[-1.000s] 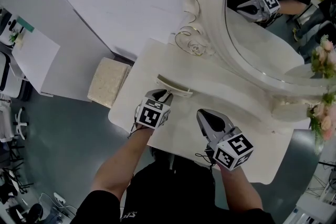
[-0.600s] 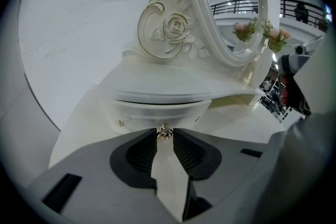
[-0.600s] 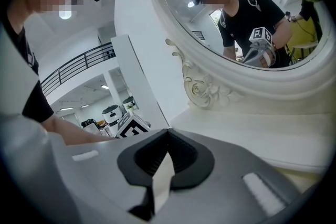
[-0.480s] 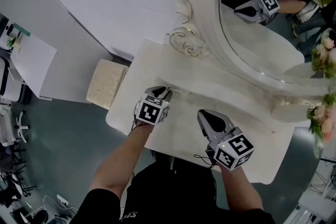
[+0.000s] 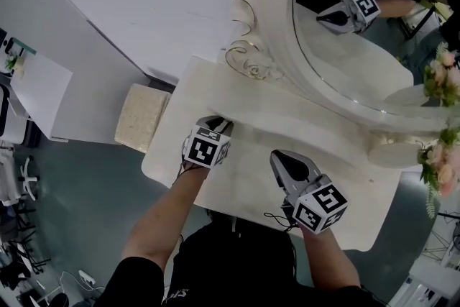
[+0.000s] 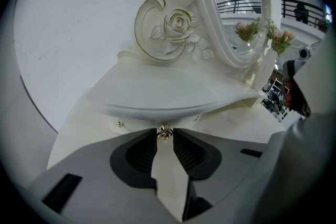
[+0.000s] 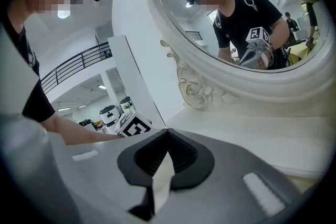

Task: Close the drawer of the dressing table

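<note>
The white dressing table (image 5: 248,176) carries a raised shelf (image 6: 157,94) below an oval mirror (image 5: 359,47). Under that shelf the small drawer's cream front (image 6: 137,123) sits pushed in, nearly flush. My left gripper (image 5: 218,123) reaches to the shelf edge. In the left gripper view its jaws (image 6: 165,132) are closed on the drawer's small gold knob (image 6: 164,134). My right gripper (image 5: 285,159) hovers over the tabletop to the right, apart from the drawer. Its tips (image 7: 167,131) meet with nothing between them.
A carved rose scroll (image 6: 176,26) flanks the mirror frame on the left. Pink flowers (image 5: 442,83) stand at the table's right end. A beige cushioned stool (image 5: 138,117) sits on the floor left of the table, beside a white wall panel (image 5: 144,3).
The drawer, which stood pulled out from under the shelf, has slid in. My left gripper moved with it toward the mirror. The right gripper has stayed put.
</note>
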Action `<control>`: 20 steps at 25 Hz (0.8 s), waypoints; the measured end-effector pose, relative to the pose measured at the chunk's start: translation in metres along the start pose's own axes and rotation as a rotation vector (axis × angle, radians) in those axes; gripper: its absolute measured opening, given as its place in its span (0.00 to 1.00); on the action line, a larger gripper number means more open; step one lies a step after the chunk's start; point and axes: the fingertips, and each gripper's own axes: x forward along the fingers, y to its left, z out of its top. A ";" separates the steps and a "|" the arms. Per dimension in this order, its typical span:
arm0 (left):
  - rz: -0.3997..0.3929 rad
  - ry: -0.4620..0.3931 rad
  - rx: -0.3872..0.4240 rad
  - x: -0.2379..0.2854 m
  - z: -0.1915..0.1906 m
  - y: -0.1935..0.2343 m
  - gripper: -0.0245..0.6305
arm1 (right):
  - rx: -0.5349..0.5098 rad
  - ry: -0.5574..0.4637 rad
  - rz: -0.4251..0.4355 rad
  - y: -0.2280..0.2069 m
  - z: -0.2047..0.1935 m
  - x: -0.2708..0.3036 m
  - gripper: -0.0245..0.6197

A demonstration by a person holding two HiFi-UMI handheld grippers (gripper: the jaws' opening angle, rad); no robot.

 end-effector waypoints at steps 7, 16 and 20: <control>0.013 -0.014 0.023 -0.001 -0.003 0.002 0.23 | -0.008 -0.002 -0.017 0.004 0.000 -0.004 0.05; -0.003 -0.129 0.041 -0.060 0.001 -0.001 0.21 | -0.073 -0.035 -0.024 0.047 0.013 -0.013 0.05; -0.029 -0.211 0.038 -0.106 0.003 -0.011 0.18 | -0.089 -0.054 -0.046 0.070 0.018 -0.024 0.05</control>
